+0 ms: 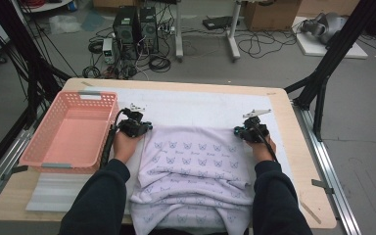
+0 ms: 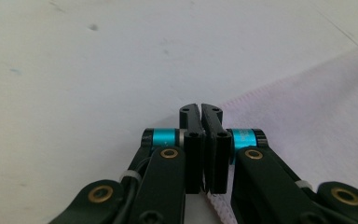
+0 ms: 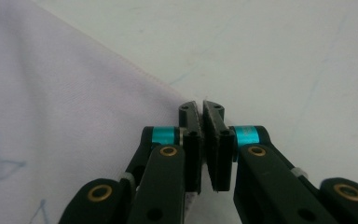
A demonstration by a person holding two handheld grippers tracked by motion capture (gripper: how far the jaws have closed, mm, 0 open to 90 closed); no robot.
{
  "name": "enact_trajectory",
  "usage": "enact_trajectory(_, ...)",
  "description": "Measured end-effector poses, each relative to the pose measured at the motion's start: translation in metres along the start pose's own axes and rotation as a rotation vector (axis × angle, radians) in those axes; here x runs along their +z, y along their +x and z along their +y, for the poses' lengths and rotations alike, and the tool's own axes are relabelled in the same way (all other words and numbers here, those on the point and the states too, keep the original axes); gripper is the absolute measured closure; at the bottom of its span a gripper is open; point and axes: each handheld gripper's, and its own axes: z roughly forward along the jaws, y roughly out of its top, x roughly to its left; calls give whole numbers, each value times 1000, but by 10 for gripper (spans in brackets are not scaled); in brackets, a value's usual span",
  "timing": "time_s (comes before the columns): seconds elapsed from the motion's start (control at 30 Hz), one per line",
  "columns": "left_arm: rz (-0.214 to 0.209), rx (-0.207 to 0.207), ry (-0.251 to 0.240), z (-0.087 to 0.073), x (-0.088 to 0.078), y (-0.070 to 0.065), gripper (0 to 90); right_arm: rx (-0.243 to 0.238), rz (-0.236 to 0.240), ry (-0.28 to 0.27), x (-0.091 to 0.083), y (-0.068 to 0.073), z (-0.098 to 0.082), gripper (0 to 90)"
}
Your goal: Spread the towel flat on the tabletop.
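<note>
A pale lilac cloth (image 1: 196, 161) printed with small blue butterflies lies folded on the white mat (image 1: 200, 105), and its near end hangs over the table's front edge. My left gripper (image 1: 147, 128) sits at the cloth's far left corner. In the left gripper view, the gripper (image 2: 200, 109) is shut with the stitched hem of the cloth (image 2: 307, 107) caught between its jaws. My right gripper (image 1: 238, 131) sits at the far right corner. In the right gripper view, that gripper (image 3: 201, 106) is shut on the edge of the cloth (image 3: 51, 93).
A pink plastic basket (image 1: 73, 132) stands at the table's left side, close beside my left forearm. The wooden table (image 1: 303, 161) shows bare along its right edge. Beyond the table, computers and cables lie on the floor.
</note>
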Motion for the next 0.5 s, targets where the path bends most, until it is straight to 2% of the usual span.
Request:
enact_trajectory(0.03,8,-22,-40,2,-1,2,875,-9,-19,-4,0,-2,1,864)
enact_trajectory(0.07,9,-46,-55,4,-1,6,875,-7,-32,-22,0,-4,2,865)
enact_trajectory(0.13,14,-54,-60,13,1,10,874,-4,-50,-67,1,-9,5,864)
enact_trajectory(0.2,25,-67,-128,20,2,12,874,-17,-80,-109,2,-11,11,864)
enact_trajectory(0.23,20,-86,-137,25,3,15,874,-19,-107,-119,3,-10,15,864)
enact_trajectory(0.3,24,-96,-140,33,6,19,873,-34,-161,-162,4,-11,23,864)
enact_trajectory(0.37,20,-124,-155,39,9,23,870,-33,-201,-185,7,-11,32,863)
enact_trajectory(0.43,23,-147,-156,40,11,25,843,-39,-238,-175,12,-11,39,855)
enact_trajectory(0.47,9,-167,-134,39,12,26,746,-37,-240,-152,16,-11,41,815)
enact_trajectory(0.5,-9,-180,-98,37,13,27,660,-30,-235,-133,19,-13,41,709)
